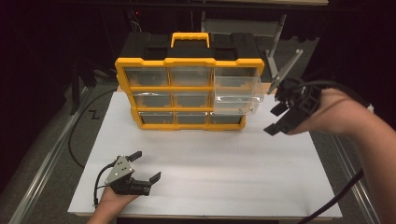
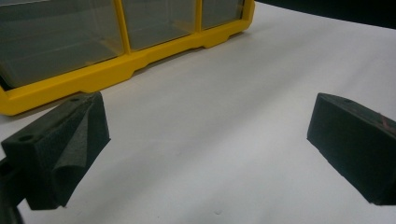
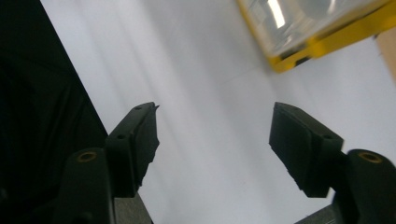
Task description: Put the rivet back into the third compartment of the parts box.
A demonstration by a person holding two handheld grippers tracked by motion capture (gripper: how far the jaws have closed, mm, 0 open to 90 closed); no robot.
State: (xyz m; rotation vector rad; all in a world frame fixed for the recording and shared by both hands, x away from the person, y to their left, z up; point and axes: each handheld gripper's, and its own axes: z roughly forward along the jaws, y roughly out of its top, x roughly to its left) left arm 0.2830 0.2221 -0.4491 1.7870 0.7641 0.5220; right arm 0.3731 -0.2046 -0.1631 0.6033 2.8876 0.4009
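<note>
Yellow-and-black drawer cabinet (image 1: 189,88) at the back of the white board (image 1: 210,186). Top-right clear drawer (image 1: 237,94) pulled out, long axis toward the person. Just right of and slightly below the drawer front: right gripper (image 1: 275,120), far nearer, jaws apart, empty. Left gripper (image 1: 145,166) well off, near the front edge, jaws wide, empty.

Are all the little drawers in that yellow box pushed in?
No: in the high view two clear drawers on the right side of the yellow organizer box stick out toward the table.
</note>
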